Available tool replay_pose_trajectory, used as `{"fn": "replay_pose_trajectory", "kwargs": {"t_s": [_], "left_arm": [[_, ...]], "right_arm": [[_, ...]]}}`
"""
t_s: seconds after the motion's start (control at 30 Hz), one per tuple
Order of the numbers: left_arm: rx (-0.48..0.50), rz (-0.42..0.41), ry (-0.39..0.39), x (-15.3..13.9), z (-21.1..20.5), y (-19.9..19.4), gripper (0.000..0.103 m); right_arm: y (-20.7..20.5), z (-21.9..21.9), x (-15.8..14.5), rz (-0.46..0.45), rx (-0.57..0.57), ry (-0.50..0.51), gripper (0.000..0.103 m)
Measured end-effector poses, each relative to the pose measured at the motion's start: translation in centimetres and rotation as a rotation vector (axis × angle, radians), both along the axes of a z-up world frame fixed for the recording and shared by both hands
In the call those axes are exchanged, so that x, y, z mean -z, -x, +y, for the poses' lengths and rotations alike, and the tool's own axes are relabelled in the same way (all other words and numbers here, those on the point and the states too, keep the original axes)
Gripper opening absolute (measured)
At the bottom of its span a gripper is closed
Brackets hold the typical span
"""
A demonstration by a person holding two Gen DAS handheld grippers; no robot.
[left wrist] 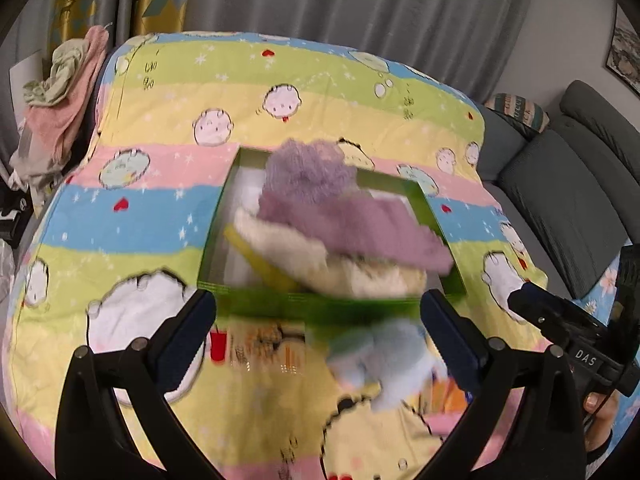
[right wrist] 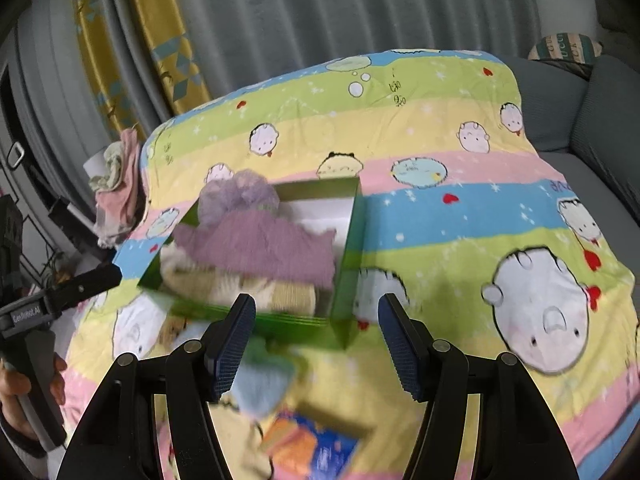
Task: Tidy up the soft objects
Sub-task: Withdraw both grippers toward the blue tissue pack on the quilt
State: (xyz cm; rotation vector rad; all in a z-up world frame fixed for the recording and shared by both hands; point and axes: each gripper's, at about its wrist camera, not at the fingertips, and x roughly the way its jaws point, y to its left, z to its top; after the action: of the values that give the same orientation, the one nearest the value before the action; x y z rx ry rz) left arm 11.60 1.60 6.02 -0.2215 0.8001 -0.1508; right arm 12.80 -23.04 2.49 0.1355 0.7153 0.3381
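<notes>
The purple knit [left wrist: 352, 220] lies draped over cream pieces [left wrist: 320, 256] in the green box [left wrist: 430, 204] on the quilt [left wrist: 120, 216]. Both the left gripper [left wrist: 318, 320] and right gripper [right wrist: 316, 332] stand spread, empty. Next likely comes the blue soft item [left wrist: 384, 364] just outside the box, needing a pinch.

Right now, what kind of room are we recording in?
Most likely a home living room. A cartoon-print quilt covers the work surface, a grey sofa with a cushion stands beside it, and full-length grey curtains hang behind. A framed picture hangs on the wall.
</notes>
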Motion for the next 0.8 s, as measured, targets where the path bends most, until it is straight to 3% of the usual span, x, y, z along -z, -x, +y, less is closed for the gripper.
{"fn": "replay_pose_trajectory", "kwargs": {"t_s": [0.2,0.4,0.6,0.8], "left_arm": [[0.023,0.036,0.038,1.8,-0.2,4.1,0.102],[0.037,0.087,0.065,4.3,-0.3,7.0,0.102],[0.091,0.150,0.082,6.5,-1.4,8.6,0.102],[0.152,0.162,0.090,7.6,-3.5,9.5,0.102]], "right_arm": [[4.1,-0.3,1.1,0.001,-0.033,0.045,0.065],[7.2,-1.0,2.7,0.025,-0.047,0.028,0.065],[9.4,-1.2,4.9,0.063,-0.062,0.030,0.065],[10.6,-0.7,7.2,0.071,-0.098,0.079,0.065]]}}
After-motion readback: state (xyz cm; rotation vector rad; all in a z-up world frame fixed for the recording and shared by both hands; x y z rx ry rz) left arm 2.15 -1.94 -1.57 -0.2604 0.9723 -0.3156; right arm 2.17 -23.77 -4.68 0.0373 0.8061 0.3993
